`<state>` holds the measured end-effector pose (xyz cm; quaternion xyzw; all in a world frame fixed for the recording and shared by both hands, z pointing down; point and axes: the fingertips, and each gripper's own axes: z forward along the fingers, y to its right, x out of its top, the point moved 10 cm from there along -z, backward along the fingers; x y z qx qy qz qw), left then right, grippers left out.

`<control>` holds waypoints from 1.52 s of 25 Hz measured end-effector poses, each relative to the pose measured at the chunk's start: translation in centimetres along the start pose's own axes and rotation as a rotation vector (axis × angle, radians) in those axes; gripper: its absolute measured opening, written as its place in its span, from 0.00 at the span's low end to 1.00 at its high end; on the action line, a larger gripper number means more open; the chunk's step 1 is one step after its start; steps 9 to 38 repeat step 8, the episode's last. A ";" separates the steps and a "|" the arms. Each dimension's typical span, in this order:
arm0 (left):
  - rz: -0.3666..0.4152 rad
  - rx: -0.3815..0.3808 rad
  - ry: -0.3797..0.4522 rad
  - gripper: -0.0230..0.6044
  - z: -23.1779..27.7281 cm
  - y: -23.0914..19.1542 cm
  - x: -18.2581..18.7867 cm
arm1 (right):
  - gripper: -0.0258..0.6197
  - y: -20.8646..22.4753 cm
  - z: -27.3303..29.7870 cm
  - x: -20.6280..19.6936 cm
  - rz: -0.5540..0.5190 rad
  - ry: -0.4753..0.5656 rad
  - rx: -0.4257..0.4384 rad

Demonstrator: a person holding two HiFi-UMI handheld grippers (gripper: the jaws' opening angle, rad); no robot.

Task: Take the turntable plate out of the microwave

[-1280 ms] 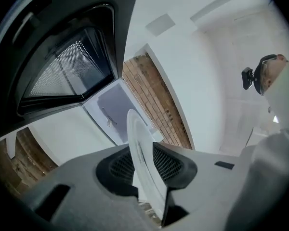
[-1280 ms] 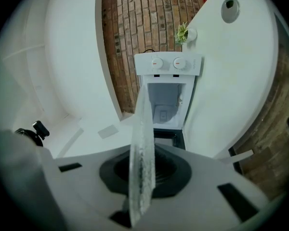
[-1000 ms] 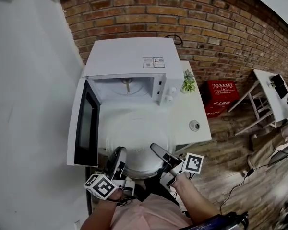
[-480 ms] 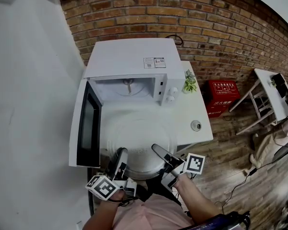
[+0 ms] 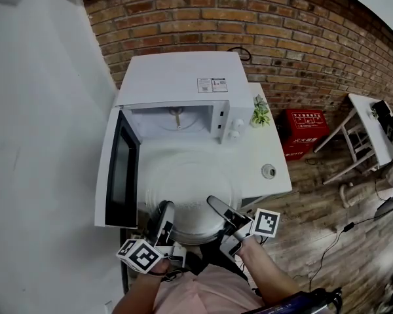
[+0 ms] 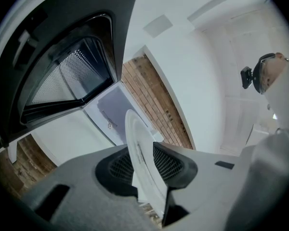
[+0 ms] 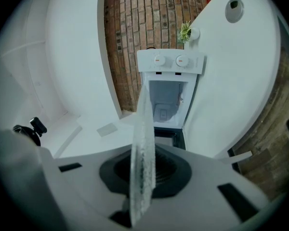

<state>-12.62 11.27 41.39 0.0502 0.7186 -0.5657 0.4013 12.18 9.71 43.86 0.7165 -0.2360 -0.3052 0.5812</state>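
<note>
The clear glass turntable plate (image 5: 190, 182) is outside the white microwave (image 5: 177, 77), held level over the table in front of the open cavity. My left gripper (image 5: 164, 210) is shut on the plate's near-left rim. My right gripper (image 5: 213, 205) is shut on its near-right rim. In the left gripper view the plate (image 6: 135, 134) runs edge-on between the mesh pads of the left gripper (image 6: 143, 165). In the right gripper view the plate (image 7: 143, 124) stands edge-on between the dark pads of the right gripper (image 7: 143, 174). The cavity shows only its centre hub.
The microwave door (image 5: 118, 169) hangs open to the left of the plate. On the white table (image 5: 259, 152) are a small potted plant (image 5: 259, 113) and a small round object (image 5: 268, 171). A red crate (image 5: 301, 128) stands on the floor against the brick wall.
</note>
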 end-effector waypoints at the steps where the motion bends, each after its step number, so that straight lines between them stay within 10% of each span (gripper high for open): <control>1: 0.000 0.000 0.000 0.21 0.0 0.0 0.0 | 0.09 0.0 0.0 0.0 0.000 0.000 0.001; 38: -0.004 -0.003 0.002 0.21 0.0 0.1 0.0 | 0.09 -0.2 -0.1 0.0 0.003 0.001 0.002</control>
